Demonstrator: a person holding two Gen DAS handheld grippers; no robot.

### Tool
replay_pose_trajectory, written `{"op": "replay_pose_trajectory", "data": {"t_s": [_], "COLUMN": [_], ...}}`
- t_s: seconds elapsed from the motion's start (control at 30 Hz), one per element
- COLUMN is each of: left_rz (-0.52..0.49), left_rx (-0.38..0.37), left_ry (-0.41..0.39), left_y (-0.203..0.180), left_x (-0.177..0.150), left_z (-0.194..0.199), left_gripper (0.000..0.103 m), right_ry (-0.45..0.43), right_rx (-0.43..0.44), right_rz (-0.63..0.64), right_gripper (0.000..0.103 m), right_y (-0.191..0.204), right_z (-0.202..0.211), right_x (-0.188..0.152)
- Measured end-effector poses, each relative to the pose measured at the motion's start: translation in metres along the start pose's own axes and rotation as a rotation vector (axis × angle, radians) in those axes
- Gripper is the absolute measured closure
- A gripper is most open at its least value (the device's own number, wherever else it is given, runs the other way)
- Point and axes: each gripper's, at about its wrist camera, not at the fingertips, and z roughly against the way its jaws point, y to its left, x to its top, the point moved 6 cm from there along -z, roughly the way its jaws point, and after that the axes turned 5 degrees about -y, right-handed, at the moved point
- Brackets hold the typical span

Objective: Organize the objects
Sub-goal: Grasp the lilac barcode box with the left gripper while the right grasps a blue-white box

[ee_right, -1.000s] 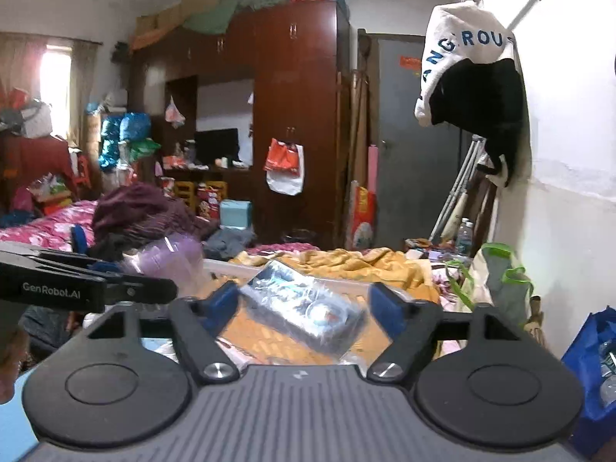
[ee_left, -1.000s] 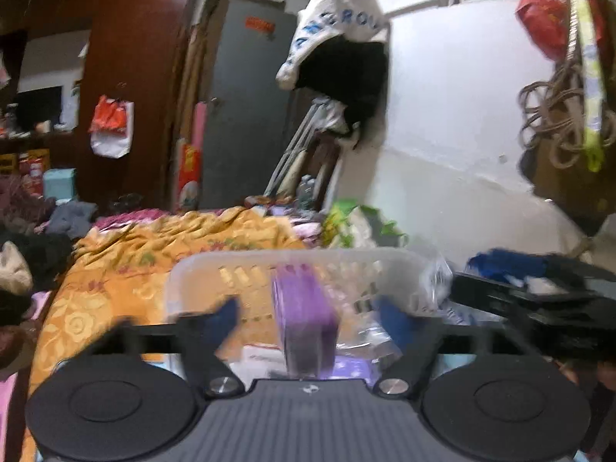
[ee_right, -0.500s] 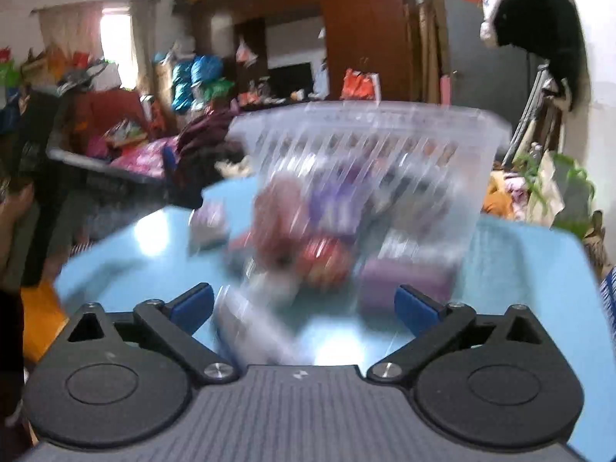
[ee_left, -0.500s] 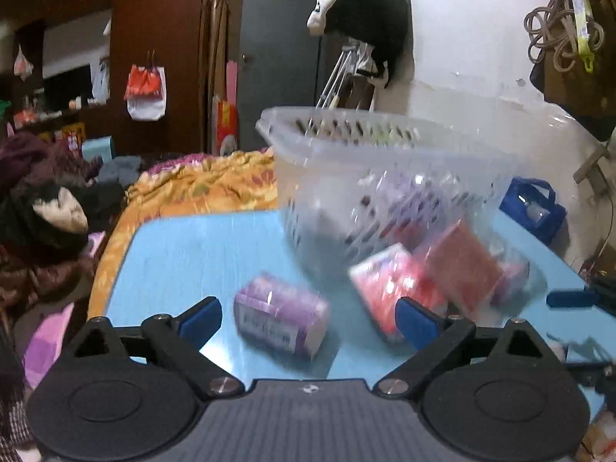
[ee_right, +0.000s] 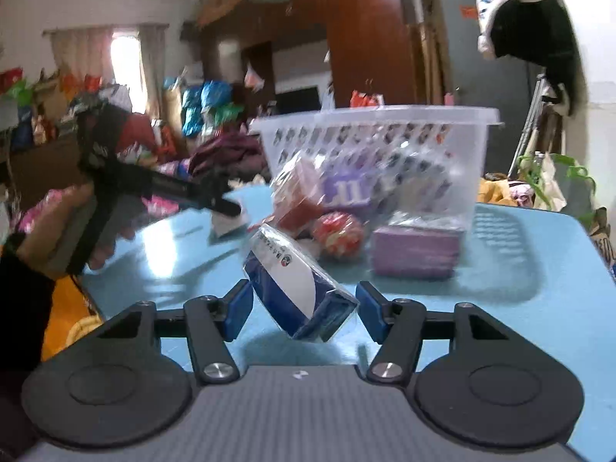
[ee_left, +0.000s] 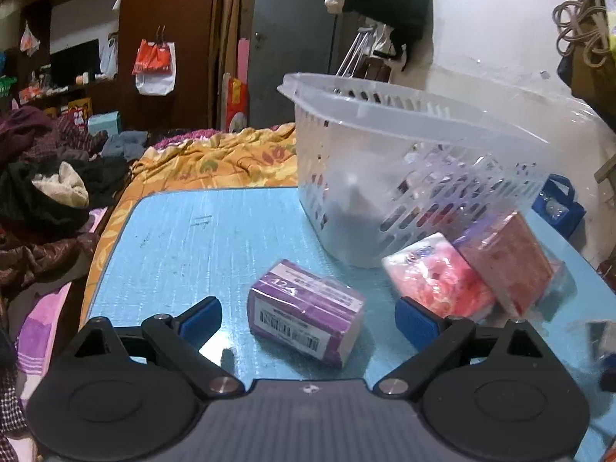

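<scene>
Right gripper [ee_right: 304, 310] closing on a tilted blue pack [ee_right: 298, 288] — pads not yet pressing, so it could twist free; left gripper [ee_left: 308, 319] gaped around a purple pack [ee_left: 306, 317].

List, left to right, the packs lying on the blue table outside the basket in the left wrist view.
Purple pack → pink pack → red pack.
</scene>
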Motion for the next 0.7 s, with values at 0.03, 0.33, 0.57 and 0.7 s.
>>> {"op": "replay_pose_trajectory", "data": {"t_s": [0.03, 0.33, 0.57, 0.7], "left_rz": [0.008, -0.011, -0.056, -0.044], "left_rx": [-0.003, -0.006, -0.043, -0.083], "left_ry": [0.004, -0.017, -0.088, -0.148], "left_y": [0.0, -0.014, -0.033, -0.04], "left_x": [0.0, -0.002, -0.008, -0.009], "left_z": [-0.003, -0.004, 0.016, 0.037], "left_gripper": [0.005, 0.029, 0.03, 0.03], "right_ry": [-0.011, -0.053, -0.057, -0.061], "right_rx": [-0.004, -0.054, -0.067, -0.074], "right_rz": [-0.011, -0.043, -0.063, -0.078], "right_gripper": [0.041, 0.041, 0.041, 0.041], "right_y": [-0.003, -0.022, -0.029, -0.033], "right_z": [0.003, 0.009, 0.011, 0.01], "right_x": [0.002, 0.006, 0.001, -0.001]}}
